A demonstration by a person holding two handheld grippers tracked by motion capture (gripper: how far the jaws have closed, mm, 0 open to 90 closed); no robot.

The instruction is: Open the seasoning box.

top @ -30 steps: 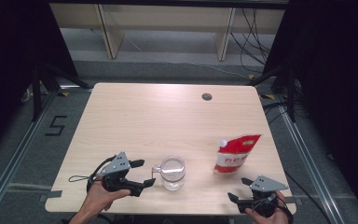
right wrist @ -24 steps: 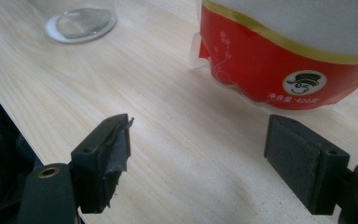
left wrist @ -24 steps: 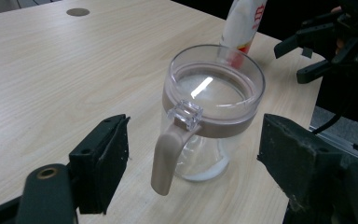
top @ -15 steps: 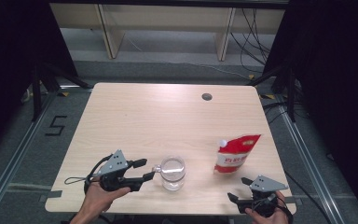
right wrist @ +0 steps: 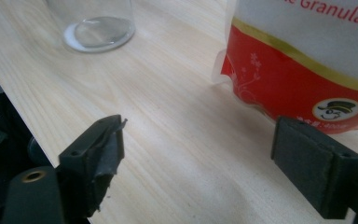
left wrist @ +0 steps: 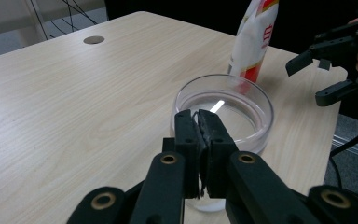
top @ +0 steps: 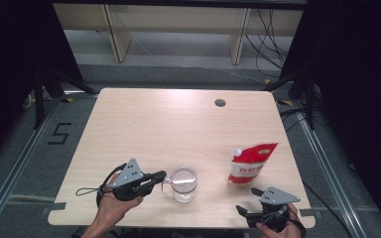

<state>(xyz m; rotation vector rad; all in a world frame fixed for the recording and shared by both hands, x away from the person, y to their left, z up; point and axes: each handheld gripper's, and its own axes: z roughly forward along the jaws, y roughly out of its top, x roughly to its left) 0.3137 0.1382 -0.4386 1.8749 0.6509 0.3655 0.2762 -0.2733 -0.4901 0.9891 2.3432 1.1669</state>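
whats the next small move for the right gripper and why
Probably ease the right gripper forward toward the red and white pouch. Its fingers are spread wide with the pouch standing just ahead of them and not yet between them. The left gripper is already shut on the glass cup handle, seemingly steadying it.

Pouch (right wrist: 303, 60) top beyond right gripper view's edge.
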